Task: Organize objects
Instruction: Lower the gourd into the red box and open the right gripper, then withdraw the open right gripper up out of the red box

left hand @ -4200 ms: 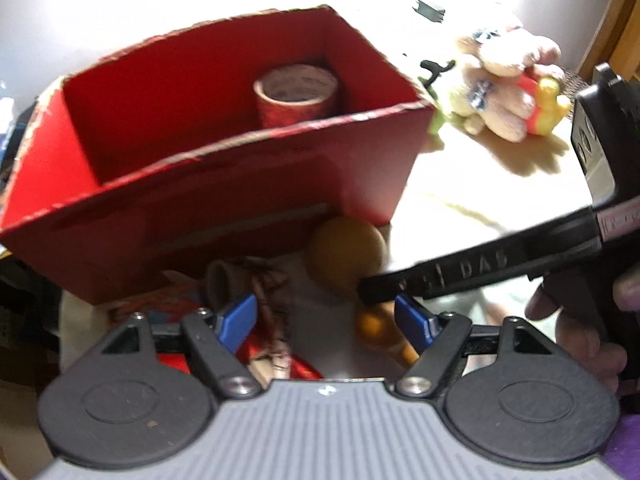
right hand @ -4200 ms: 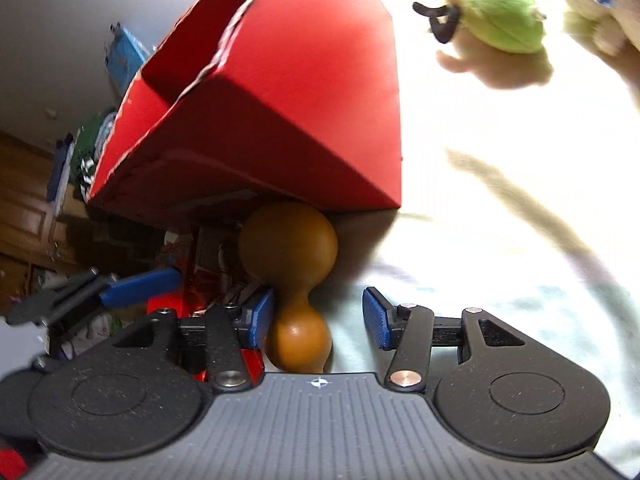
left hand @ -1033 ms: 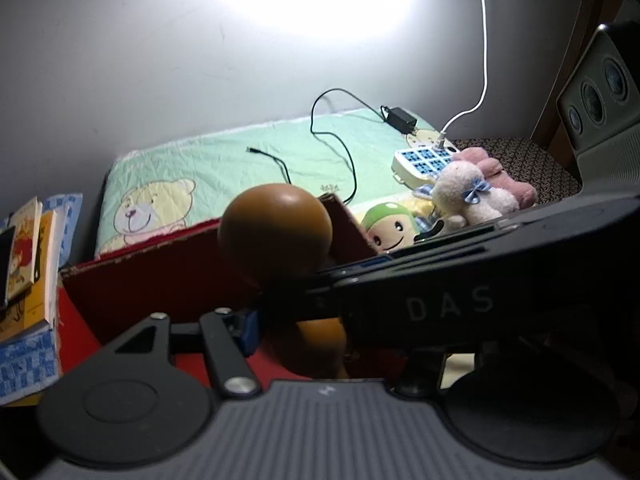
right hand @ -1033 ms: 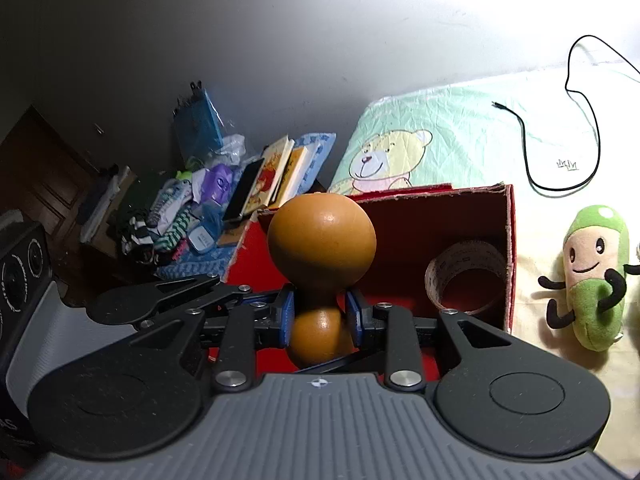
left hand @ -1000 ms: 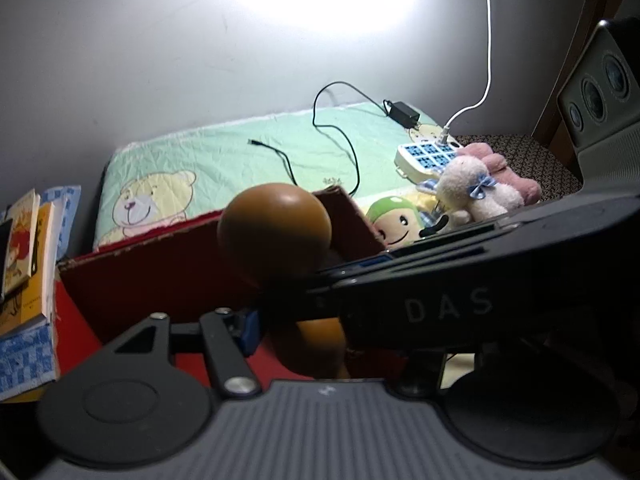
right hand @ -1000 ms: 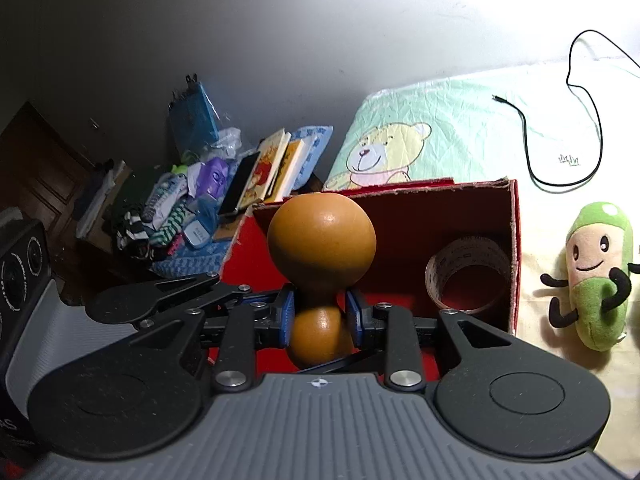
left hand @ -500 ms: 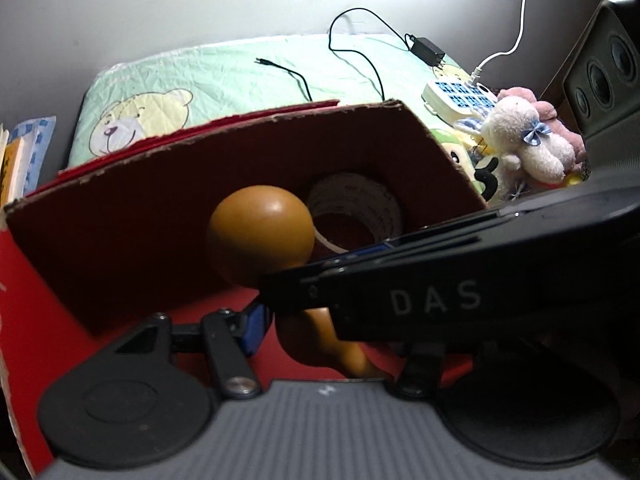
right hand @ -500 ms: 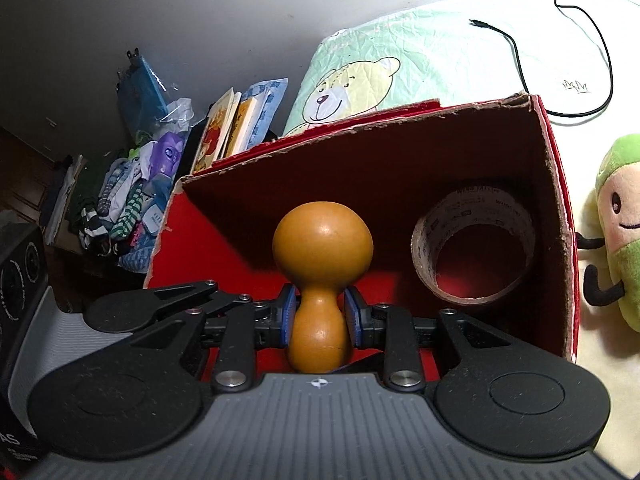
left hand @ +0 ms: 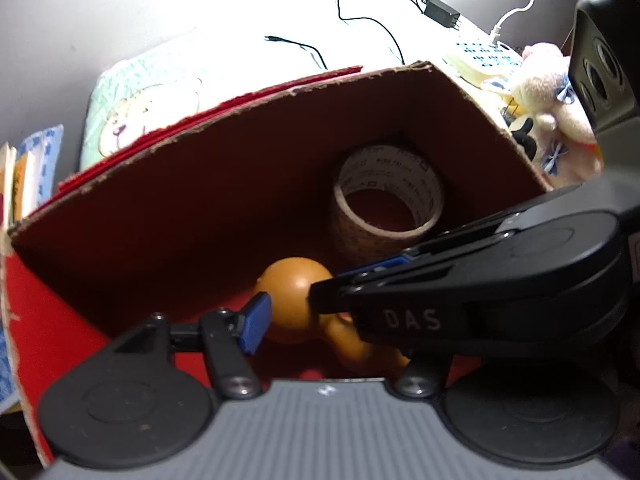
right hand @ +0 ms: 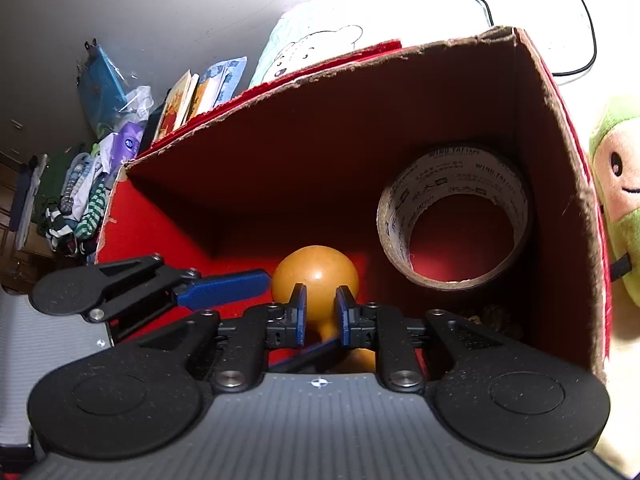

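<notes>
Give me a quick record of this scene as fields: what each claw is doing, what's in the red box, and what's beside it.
right claw: shut on the neck of the orange gourd-shaped toy, lowered inside the red cardboard box
left claw: open, fingers either side of the toy, inside the box
box contents: roll of packing tape on its side at the right end; the toy
outside box, right: green plush toy
outside box, left: books, pile of clothes

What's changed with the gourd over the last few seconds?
The right gripper took the orange gourd by its neck from in front of the red box, lifted it and lowered it inside. The tape roll stayed put; the left gripper stays open alongside.
</notes>
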Action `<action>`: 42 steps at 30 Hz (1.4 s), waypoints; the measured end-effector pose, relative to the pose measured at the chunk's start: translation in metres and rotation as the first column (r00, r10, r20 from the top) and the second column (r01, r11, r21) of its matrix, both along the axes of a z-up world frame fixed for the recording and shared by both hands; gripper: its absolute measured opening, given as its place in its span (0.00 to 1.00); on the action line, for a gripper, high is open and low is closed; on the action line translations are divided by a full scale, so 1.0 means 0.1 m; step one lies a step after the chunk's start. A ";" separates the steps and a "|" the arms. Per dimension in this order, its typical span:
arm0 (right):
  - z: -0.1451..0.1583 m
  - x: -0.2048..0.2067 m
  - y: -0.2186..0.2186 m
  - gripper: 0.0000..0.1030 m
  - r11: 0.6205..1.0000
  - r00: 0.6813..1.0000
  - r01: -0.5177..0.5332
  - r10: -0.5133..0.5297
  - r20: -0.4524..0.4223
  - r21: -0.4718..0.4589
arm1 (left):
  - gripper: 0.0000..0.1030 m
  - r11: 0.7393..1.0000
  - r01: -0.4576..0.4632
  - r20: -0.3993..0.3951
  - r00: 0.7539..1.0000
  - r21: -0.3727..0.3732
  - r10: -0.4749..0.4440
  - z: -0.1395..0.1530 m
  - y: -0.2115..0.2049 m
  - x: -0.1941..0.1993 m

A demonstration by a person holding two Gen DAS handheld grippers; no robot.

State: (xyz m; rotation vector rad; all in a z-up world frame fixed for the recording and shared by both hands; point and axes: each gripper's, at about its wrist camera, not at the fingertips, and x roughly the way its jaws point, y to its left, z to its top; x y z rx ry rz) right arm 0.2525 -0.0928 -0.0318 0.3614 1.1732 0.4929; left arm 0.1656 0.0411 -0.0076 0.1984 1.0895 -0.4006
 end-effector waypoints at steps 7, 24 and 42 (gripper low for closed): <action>0.04 -0.05 -0.11 0.19 0.995 0.999 0.030 -0.031 0.012 0.100 | 0.68 0.998 -0.042 0.080 0.996 0.056 0.038 0.04 0.23 -0.09; -0.10 0.06 0.08 0.19 0.996 0.993 -0.010 0.021 -0.114 0.094 | 0.80 0.968 -0.187 0.162 0.974 0.166 0.160 0.00 0.40 -0.01; -0.15 -0.06 -0.13 0.19 0.979 0.977 0.189 -0.180 -0.111 0.079 | 0.81 0.961 -0.235 0.123 0.968 0.146 0.218 -0.03 0.45 0.03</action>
